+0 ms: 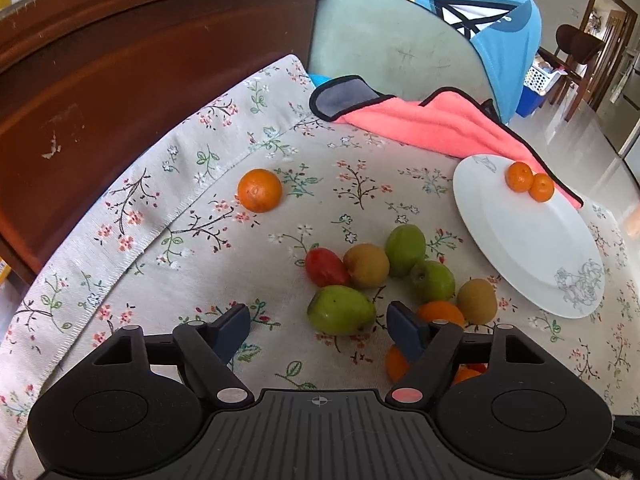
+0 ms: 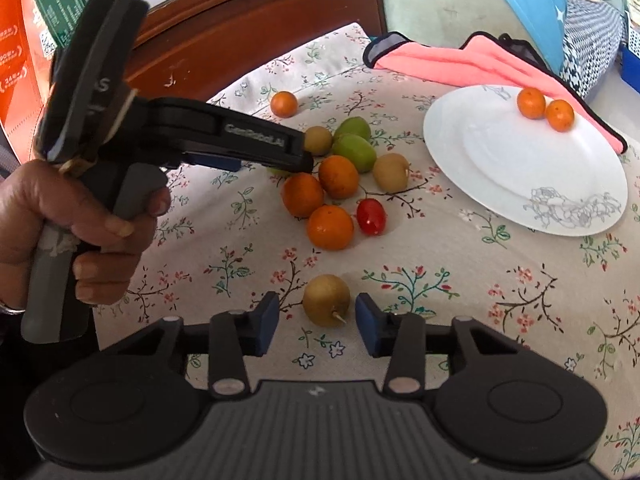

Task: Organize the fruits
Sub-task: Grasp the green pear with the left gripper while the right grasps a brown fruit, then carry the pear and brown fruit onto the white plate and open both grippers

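Observation:
A white plate (image 1: 532, 248) at the right holds two small oranges (image 1: 529, 181); it also shows in the right wrist view (image 2: 500, 168) with the oranges (image 2: 545, 109). A pile of green, brown, orange and red fruits (image 1: 380, 272) lies on the floral cloth. My left gripper (image 1: 318, 326) is open, with a green fruit (image 1: 341, 310) between its fingertips, untouched. A lone orange (image 1: 260, 190) lies far left. My right gripper (image 2: 316, 318) is open around a brown fruit (image 2: 326, 300) with a stem, apart from it. The left gripper's body (image 2: 224, 140) hovers over the pile (image 2: 340, 176).
A pink towel (image 1: 432, 124) lies behind the plate, against a green chair back (image 1: 380, 48) draped with blue cloth. A dark wooden headboard (image 1: 140, 72) rises at the left. The floral cloth (image 2: 480, 300) covers the surface. Boxes (image 2: 24, 60) stand far left.

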{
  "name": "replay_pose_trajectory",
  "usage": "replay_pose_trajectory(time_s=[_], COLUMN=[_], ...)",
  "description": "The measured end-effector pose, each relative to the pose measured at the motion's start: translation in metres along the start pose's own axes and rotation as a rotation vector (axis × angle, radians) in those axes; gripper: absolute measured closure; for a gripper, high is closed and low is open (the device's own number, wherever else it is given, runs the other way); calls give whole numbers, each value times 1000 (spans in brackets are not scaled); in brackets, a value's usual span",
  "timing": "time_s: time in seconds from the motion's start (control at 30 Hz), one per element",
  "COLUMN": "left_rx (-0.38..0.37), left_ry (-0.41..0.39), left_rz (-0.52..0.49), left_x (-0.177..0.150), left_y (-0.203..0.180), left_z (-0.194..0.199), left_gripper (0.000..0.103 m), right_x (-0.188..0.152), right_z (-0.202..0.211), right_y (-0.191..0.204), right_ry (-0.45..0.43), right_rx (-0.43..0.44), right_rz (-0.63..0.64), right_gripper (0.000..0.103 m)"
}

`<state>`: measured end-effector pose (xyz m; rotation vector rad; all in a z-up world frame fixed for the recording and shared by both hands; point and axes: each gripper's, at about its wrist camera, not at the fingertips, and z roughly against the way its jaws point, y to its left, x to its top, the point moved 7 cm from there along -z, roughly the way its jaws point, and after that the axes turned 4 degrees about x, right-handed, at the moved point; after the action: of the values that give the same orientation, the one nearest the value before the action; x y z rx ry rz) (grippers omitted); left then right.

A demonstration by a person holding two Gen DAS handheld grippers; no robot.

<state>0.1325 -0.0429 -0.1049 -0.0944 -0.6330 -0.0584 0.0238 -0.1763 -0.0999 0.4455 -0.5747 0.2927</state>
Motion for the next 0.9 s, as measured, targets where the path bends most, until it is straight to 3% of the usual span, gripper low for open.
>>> replay_pose_trajectory(time_s=[0.1,0.23,0.33,0.9], left_rx=[17,4,6,-45], left_ry=[-18,-41,-47,-90], left_rz=[-17,-32,-26,10], left_x=[0,1,1,11], left_y=[-1,-2,1,0], left_z=[-1,1,3,24], left_gripper=[38,59,69,69], right_x=[-1,0,1,20], right_z=[-1,-1,-1,15], right_y=[0,0,-2,-14], right_ry=[2,-2,-6,-92], right_rx=[-10,-11,-12,-5], right_rz=[14,14,2,-70], right_gripper=[67,75,77,77])
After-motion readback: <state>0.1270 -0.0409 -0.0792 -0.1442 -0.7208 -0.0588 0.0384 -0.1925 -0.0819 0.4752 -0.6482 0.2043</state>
